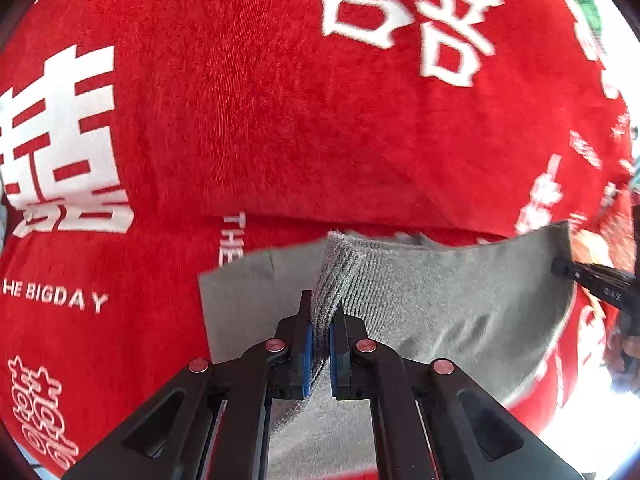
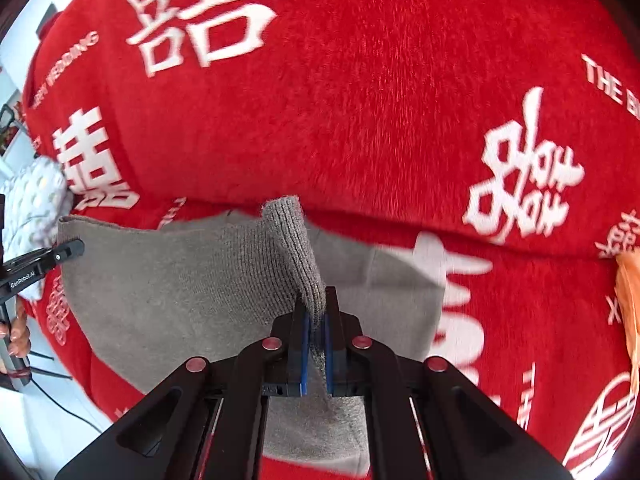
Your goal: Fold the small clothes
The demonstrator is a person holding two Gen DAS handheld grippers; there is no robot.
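Grey garment (image 1: 440,300) | left tool (image 1: 320,316) clamped on ribbed edge | right tool (image 2: 316,312) likewise

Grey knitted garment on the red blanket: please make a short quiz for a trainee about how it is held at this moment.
1. True or false: the left tool is open and empty.
2. What does the right tool grip?
A. the red blanket
B. a ribbed edge of the grey garment
C. nothing
3. Fill in: English words printed on the red blanket read "THE BIG ___".

Key
1. False: its blue pads are shut on the grey garment.
2. B
3. DAY
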